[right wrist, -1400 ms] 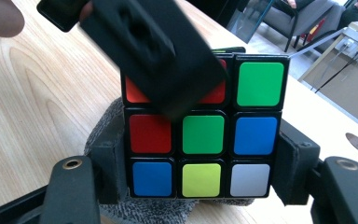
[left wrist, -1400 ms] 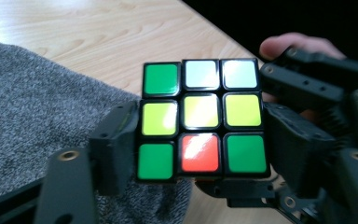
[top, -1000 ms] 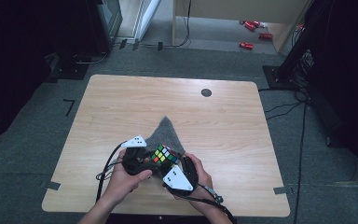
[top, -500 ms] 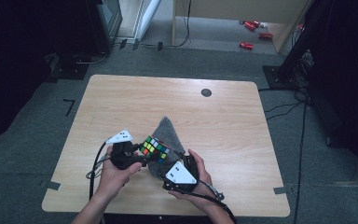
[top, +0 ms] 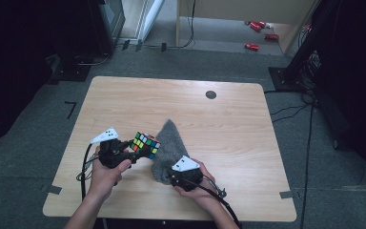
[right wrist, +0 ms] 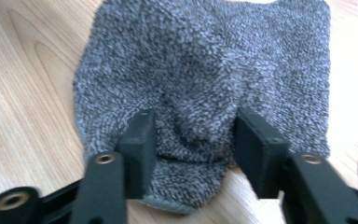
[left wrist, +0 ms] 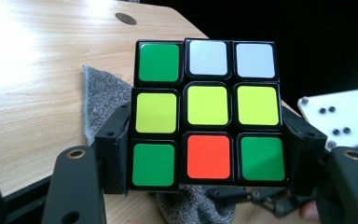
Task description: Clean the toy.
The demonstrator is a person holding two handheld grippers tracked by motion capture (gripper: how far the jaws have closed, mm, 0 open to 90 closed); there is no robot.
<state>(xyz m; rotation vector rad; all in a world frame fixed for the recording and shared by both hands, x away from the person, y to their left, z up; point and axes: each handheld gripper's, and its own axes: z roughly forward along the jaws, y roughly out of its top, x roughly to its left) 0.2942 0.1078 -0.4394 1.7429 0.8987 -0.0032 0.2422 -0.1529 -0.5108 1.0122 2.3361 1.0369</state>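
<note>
My left gripper (top: 139, 150) is shut on a scrambled Rubik's cube (top: 145, 144) and holds it above the table, left of the cloth. In the left gripper view the cube (left wrist: 207, 116) sits clamped between the two jaws of the left gripper (left wrist: 207, 161), showing a green, white, yellow and orange face. A grey fuzzy cloth (top: 168, 138) lies on the wooden table (top: 228, 129). My right gripper (right wrist: 196, 140) rests on the cloth's near end (right wrist: 205, 60). Its jaws have just been closing, and a fold of cloth bunches up between them, still with a wide gap.
A small black round hole cover (top: 211, 94) sits near the table's far edge. Cables trail from both grippers over the near edge. Red items (top: 252, 46) lie on the floor beyond the table, with dark stands at either side.
The left gripper has carried the cube to the left, away from the right gripper. The right gripper has dropped onto the near end of the cloth.
</note>
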